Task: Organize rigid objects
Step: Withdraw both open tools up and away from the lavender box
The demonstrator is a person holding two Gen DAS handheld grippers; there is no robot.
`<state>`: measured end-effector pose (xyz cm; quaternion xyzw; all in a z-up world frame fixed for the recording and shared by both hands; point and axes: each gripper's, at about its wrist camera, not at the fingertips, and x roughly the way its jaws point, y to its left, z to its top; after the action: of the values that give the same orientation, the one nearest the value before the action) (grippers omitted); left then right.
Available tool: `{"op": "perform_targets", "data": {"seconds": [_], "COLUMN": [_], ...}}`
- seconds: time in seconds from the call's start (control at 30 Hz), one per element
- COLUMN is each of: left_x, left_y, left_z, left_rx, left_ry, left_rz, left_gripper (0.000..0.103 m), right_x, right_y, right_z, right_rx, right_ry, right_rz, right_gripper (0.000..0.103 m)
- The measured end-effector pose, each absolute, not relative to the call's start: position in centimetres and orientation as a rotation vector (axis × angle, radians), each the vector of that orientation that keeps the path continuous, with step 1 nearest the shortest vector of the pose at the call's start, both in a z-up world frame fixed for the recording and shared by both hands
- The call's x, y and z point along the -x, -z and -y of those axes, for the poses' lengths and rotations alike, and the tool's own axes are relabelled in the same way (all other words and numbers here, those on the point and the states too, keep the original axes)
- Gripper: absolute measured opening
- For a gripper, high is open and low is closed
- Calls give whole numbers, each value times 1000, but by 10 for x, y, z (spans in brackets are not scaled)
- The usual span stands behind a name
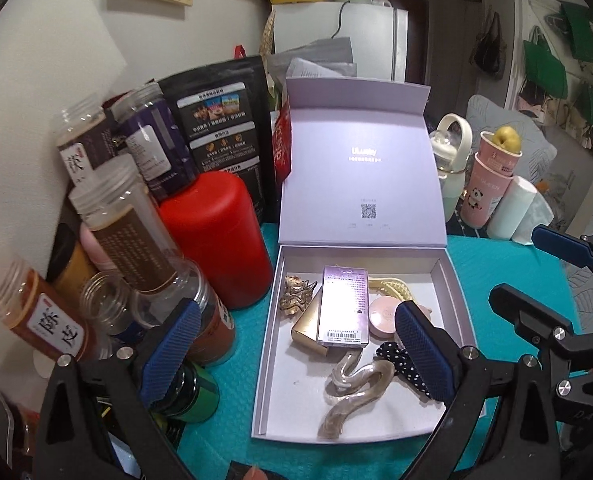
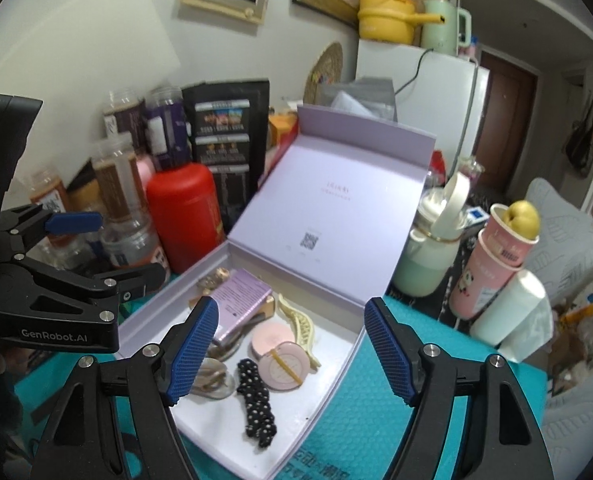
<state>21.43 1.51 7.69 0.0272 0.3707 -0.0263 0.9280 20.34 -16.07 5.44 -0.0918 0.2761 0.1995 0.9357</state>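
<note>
The lilac box (image 1: 452, 304) lies open at the centre of both views on a teal mat (image 1: 240, 360), its lid (image 1: 360, 168) standing upright behind the tray. Inside, toward the far left corner, a purple carton (image 1: 342, 308) rests partly over a gold carton (image 1: 306, 326); beside them lie a gold hair claw (image 1: 294, 294), a cream hair claw (image 2: 300, 330), a pink compact (image 2: 268, 338), a round pink mirror (image 2: 288, 366), a black dotted scrunchie (image 2: 256, 400) and a wavy translucent clip (image 1: 352, 392).

The left gripper (image 1: 296, 352) hangs above the tray's near left side, jaws spread wide and holding nothing. The right gripper (image 2: 290, 352) hovers over the near right part of the tray, jaws parted and empty.

Left of the box on the mat stand a red canister (image 1: 216, 236), several clear plastic jars (image 1: 132, 232) and a black pouch (image 1: 220, 128) against the white wall. At right are a mint bottle (image 2: 428, 264), stacked pink cups (image 2: 492, 264) holding a yellow fruit (image 2: 522, 218), and a white roll (image 2: 508, 308). Behind, a white fridge (image 2: 428, 92) carries a yellow pot (image 2: 384, 20) and a green kettle (image 2: 444, 26); a dark door (image 2: 504, 120) shows at upper right.
</note>
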Motion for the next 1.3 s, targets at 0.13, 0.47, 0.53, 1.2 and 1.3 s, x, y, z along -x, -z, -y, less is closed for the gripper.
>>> {"op": "perform_targets", "data": {"seconds": [0.13, 0.47, 0.53, 1.2, 1.3], "left_x": [-197, -148, -139, -72, -66], "left_y": [-90, -105, -104, -79, -76], "left_z": [-19, -25, -25, -20, -19], "left_rx": [-62, -90, -91, -74, -74], "left_ry": [40, 29, 30, 44, 35], "left_rz": [-729, -679, -678, -705, -706], "left_gripper": [99, 99, 99, 99, 99], "right_x": [-182, -135, -126, -59, -54], "right_y": [-68, -84, -84, -56, -49], "right_z": [160, 167, 167, 175, 179], "right_rx": [182, 154, 158, 119, 109], "right_ry": [-404, -389, -383, -315, -304], "right_rz": [-527, -492, -493, -539, -560], "right_gripper": [76, 77, 77, 80, 80]}}
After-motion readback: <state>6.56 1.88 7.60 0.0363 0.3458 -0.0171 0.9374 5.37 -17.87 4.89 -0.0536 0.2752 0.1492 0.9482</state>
